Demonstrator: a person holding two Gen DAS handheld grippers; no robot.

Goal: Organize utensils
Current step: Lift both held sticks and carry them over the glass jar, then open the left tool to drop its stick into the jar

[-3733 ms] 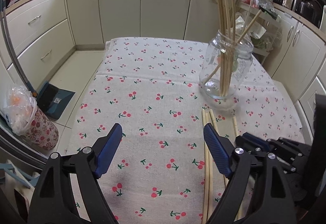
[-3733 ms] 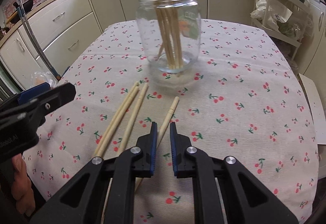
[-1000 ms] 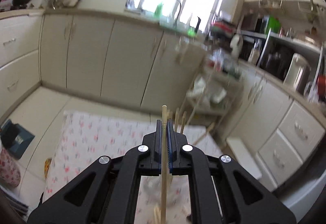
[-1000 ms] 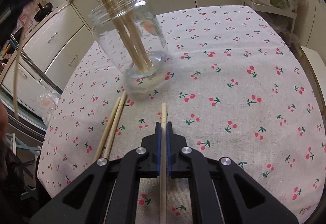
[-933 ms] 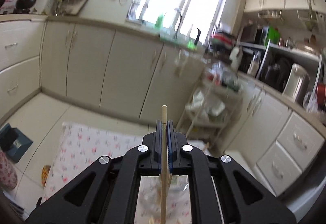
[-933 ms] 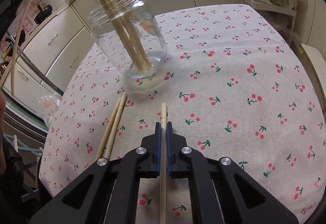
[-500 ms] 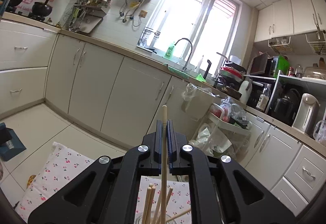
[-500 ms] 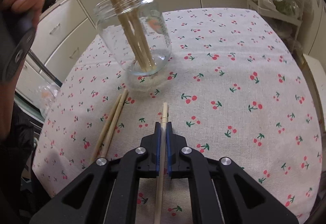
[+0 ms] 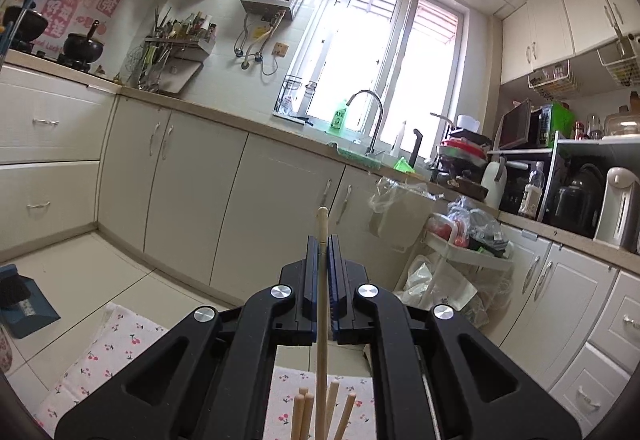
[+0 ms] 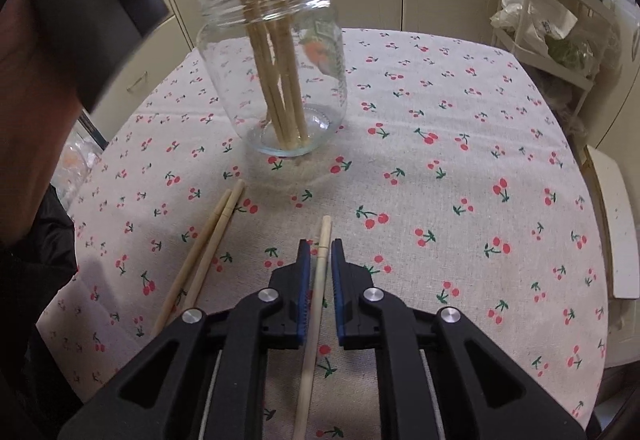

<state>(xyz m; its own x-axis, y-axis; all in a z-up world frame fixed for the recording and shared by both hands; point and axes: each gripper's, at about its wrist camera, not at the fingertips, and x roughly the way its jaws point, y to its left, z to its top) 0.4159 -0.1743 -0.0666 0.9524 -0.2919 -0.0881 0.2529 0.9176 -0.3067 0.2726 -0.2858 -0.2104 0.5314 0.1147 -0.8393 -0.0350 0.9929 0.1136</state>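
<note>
The left claw (image 9: 323,252) is pressed together on one chopstick (image 9: 321,304), now upright just above the chopsticks standing in the glass jar (image 10: 276,56); a second ago it was short of the jar. The right claw (image 10: 320,260) has just been opening: its jaws stand slightly apart around another chopstick (image 10: 318,280), which lies on the table (image 10: 460,160). Two more (image 10: 204,252) lie beside it, so four chopsticks remain outside.

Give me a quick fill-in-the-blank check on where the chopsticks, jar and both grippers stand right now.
1. The left gripper is shut on one ____.
2. The glass jar stands ____ on the cherry tablecloth.
3. Left of the right gripper, ____ chopsticks lie side by side.
4. The right gripper's jaws, just opening, stand ____ the pale chopstick without pressing it.

Missing: chopstick; upright; two; astride
</note>
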